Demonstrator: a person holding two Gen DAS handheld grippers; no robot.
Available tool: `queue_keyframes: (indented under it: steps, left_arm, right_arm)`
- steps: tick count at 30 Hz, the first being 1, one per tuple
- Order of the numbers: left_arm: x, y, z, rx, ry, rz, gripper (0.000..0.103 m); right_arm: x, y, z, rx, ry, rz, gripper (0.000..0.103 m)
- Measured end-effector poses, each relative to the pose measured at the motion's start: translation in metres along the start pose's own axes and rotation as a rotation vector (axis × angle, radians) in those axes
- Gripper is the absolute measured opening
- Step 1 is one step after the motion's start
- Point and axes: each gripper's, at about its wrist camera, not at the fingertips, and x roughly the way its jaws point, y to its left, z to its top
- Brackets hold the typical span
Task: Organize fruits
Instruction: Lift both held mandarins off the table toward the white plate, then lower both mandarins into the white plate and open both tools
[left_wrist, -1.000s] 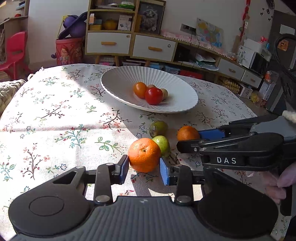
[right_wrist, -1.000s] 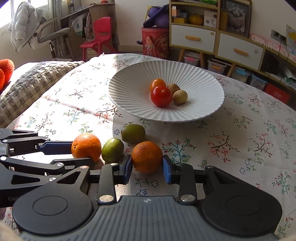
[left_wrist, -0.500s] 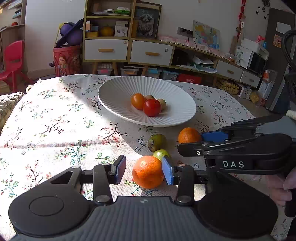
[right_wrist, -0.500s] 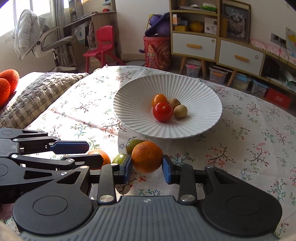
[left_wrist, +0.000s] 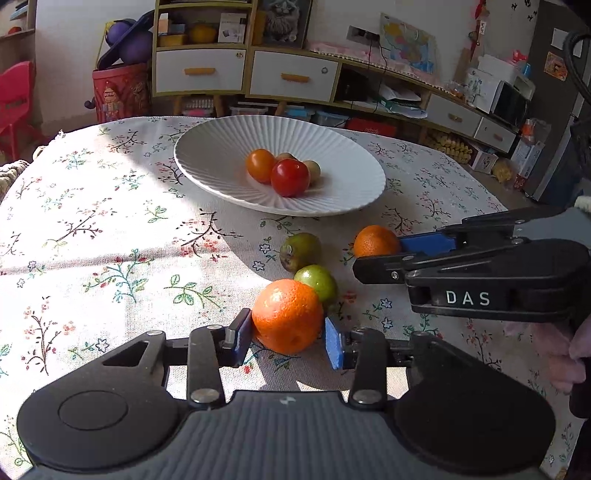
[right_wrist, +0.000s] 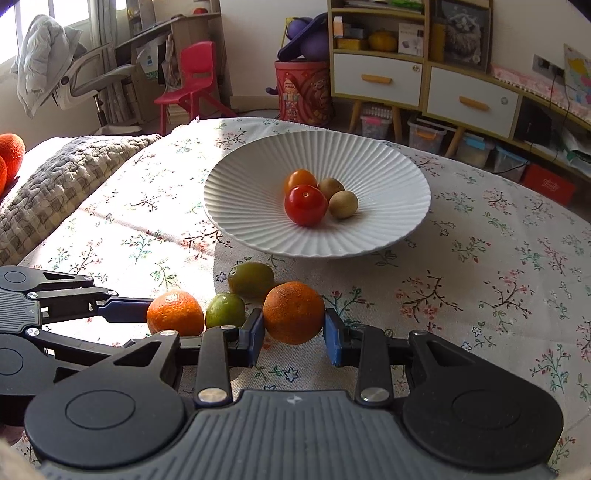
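Left tool (left_wrist: 286, 341) brackets an orange (left_wrist: 287, 315), right pad apparently not touching. Right tool (right_wrist: 293, 338) clamps another orange (right_wrist: 293, 312). Risk: left orange rolling into the green fruit (left_wrist: 315, 281).

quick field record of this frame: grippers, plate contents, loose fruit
left gripper: around an orange on the tablecloth, right pad not touching
right gripper: shut on the other orange
plate: red tomato, orange tomato, two small brown fruits
loose on cloth: two green fruits between the oranges
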Motion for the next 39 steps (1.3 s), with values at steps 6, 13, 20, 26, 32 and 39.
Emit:
queue_keyframes:
  steps: [6,13,20,26,32,39]
  left_arm:
    - [-0.01,0.004,0.009,-0.023,-0.036,-0.002,0.024]
    - [-0.013,0.004,0.033,-0.034,-0.087,0.001,0.024]
    - [0.004,0.003,0.059,-0.029,-0.114,0.023,0.025]
    - [0.02,0.002,0.067,-0.012,-0.134,0.044,0.025]
    - [0.031,0.003,0.069,0.011,-0.126,0.061,0.025]
    - [0.04,0.005,0.07,0.001,-0.102,0.068,0.025]
  right_arm:
    - [-0.006,-0.002,0.006,0.004,-0.024,0.012,0.031]
    - [-0.01,-0.01,0.024,0.032,-0.071,-0.001,0.031]
    - [0.004,-0.027,0.044,0.073,-0.091,-0.018,0.031]
    - [0.021,-0.038,0.053,0.088,-0.079,-0.028,0.031]
    - [0.031,-0.043,0.053,0.075,-0.06,-0.036,0.031]
    - [0.039,-0.049,0.055,0.071,-0.048,-0.036,0.031]
